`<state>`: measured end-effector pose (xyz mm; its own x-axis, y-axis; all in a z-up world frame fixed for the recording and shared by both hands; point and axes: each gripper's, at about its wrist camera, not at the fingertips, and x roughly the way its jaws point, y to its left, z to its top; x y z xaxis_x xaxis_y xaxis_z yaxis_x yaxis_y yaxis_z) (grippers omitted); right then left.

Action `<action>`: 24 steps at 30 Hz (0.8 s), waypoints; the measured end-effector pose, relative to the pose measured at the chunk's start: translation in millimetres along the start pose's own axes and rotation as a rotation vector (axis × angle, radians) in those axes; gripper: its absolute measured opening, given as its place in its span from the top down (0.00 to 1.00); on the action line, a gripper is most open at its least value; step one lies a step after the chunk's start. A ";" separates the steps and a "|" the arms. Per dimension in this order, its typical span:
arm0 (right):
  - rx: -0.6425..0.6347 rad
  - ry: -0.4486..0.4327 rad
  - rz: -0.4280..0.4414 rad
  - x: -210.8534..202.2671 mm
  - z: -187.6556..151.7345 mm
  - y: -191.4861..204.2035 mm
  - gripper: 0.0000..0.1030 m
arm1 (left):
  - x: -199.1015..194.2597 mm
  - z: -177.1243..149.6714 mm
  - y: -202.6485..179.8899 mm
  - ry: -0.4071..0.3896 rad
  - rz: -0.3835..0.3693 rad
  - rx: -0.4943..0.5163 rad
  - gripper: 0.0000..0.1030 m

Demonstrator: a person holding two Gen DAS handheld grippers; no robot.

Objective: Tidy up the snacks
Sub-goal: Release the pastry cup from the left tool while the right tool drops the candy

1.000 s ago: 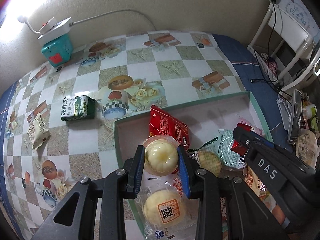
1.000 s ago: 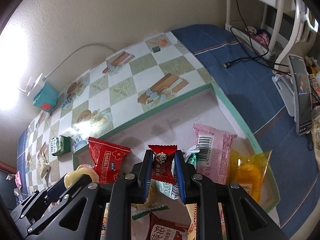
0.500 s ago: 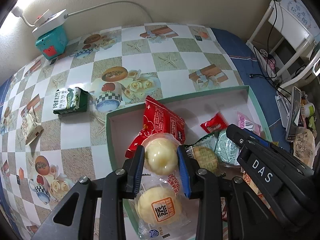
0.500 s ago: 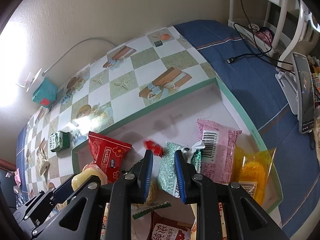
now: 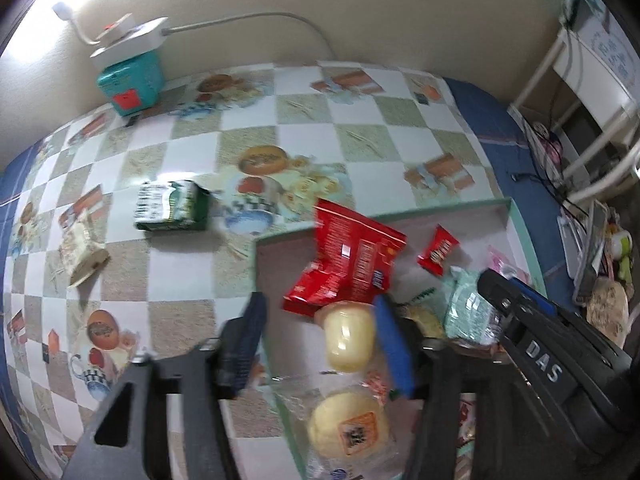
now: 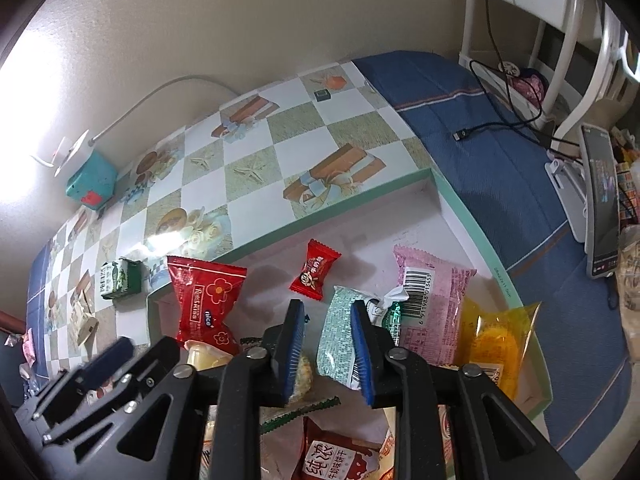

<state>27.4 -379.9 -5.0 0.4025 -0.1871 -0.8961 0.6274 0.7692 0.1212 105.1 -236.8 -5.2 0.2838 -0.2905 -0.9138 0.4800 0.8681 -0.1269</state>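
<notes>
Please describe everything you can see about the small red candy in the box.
The small red candy is one sealed packet of shiny red wrapping, with crimped zigzag ends and a printed cartoon face with white characters. It lies flat and tilted on the pale floor of the box, near the back wall. Nothing touches it: the big red snack bag lies left of it, and the open right gripper is nearer the camera.

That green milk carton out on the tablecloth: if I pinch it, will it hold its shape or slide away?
The green milk carton lies on its side and looks boxy, so it probably stays stiff and won't roll. Its crumpled end suggests the walls may dent under a hard pinch. The glossy tablecloth may let it slide if pushed.
</notes>
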 end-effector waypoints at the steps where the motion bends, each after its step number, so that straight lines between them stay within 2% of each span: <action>1: -0.002 -0.002 -0.004 -1.0 0.1 1.3 0.52 | -1.2 1.1 4.5 -0.005 0.010 -0.012 0.36; 3: -0.007 -0.005 -0.013 -1.5 0.1 4.2 0.40 | -2.6 3.1 16.6 -0.012 0.037 -0.043 0.25; 4: -0.011 -0.006 -0.017 -1.4 -0.1 6.2 0.39 | -3.0 3.6 21.7 -0.017 0.051 -0.055 0.22; 5: -0.014 -0.004 -0.018 -0.9 -0.2 7.7 0.39 | -3.5 4.1 29.0 -0.024 0.070 -0.070 0.19; 10: -0.039 0.000 -0.023 2.0 -2.2 19.4 0.18 | -2.5 4.7 63.9 -0.031 0.141 -0.149 0.13; 18: -0.081 -0.006 -0.012 3.2 -6.7 40.9 0.05 | -3.8 2.3 122.5 -0.034 0.198 -0.283 0.10; 24: -0.105 -0.009 -0.006 4.6 -9.9 57.1 0.03 | -4.6 -4.2 163.4 -0.030 0.221 -0.386 0.10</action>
<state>58.5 -330.8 -6.5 0.4054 -0.1966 -0.8928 0.5566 0.8278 0.0705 178.9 -92.0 -23.4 0.3711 -0.0878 -0.9244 0.0617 0.9956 -0.0698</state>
